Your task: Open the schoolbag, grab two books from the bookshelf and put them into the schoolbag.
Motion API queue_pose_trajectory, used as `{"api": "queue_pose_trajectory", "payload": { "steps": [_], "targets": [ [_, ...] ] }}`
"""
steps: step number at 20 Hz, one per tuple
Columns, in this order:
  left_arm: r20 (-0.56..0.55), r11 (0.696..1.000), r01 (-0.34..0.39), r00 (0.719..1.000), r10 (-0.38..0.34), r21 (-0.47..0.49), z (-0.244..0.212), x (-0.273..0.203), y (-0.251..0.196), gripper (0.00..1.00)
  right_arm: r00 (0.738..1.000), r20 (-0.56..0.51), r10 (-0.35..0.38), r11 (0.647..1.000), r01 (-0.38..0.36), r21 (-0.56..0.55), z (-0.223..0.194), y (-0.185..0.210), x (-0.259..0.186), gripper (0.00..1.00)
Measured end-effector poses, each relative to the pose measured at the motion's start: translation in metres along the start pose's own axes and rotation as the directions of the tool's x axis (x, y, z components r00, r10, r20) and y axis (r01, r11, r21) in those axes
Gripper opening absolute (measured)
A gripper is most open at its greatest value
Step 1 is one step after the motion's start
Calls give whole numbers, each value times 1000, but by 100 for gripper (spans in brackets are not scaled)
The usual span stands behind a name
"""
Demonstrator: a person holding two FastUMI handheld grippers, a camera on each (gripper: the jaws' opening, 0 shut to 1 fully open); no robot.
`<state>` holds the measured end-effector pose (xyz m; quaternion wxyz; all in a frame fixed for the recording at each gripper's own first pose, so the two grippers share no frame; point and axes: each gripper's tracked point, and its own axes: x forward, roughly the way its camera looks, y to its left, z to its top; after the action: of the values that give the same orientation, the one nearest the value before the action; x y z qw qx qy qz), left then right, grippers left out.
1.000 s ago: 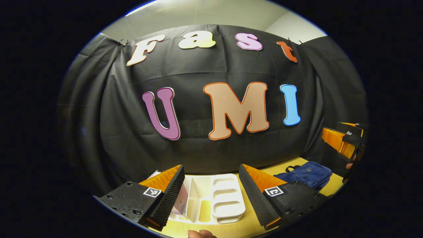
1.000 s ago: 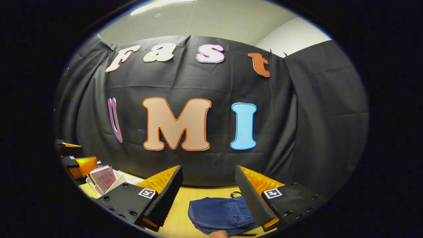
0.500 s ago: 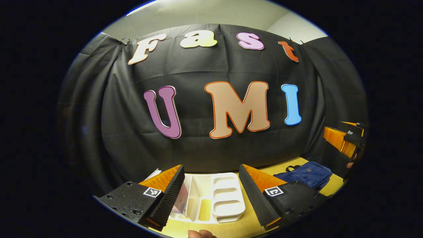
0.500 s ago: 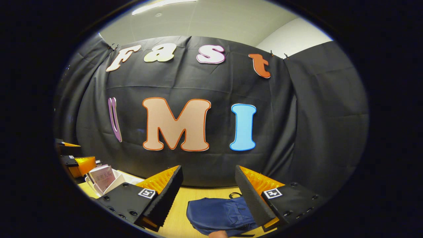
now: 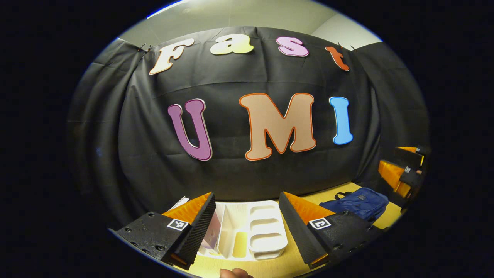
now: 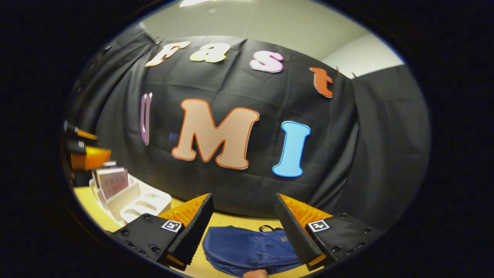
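Navy fabric schoolbag (image 6: 247, 249) lay zipped beneath the right gripper (image 6: 244, 220), jaws spread, empty. Left gripper (image 5: 247, 220), likewise spread, faced the white plastic bookshelf (image 5: 266, 231). Soft cloth risked bunching, jamming the zip.

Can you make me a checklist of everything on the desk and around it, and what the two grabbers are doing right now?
Surface: yellow wooden table, bare between the things.
Schoolbag: blue schoolbag lies flat under the right gripper; looks closed, not surely.
Bookshelf: white bookshelf sits ahead of the left gripper, with open tray slots.
Books: books stand upright in the bookshelf's far end; how many, cannot tell.
Clutter: nothing seen.
Grippers: both have fingers apart and hold nothing; each hangs above the table.
Hands: a fingertip peeks in at the bottom edge.
Cables: nothing seen.
Surroundings: black cloth wall behind, pale ceiling above.
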<state>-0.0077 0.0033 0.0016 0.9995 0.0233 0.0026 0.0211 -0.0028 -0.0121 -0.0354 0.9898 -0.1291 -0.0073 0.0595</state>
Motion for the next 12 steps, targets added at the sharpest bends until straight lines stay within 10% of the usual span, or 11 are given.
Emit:
{"api": "queue_pose_trajectory", "payload": {
  "steps": [4,12],
  "targets": [
    [-14,1000,-3,1000,3,5,-4,0,4,100,984,-152,92,933,-138,-332,-81,16,7,90],
    [-23,999,-31,999,31,18,-8,3,19,100,886,-407,223,587,-456,-669,-241,60,-8,99]
  ]
}}
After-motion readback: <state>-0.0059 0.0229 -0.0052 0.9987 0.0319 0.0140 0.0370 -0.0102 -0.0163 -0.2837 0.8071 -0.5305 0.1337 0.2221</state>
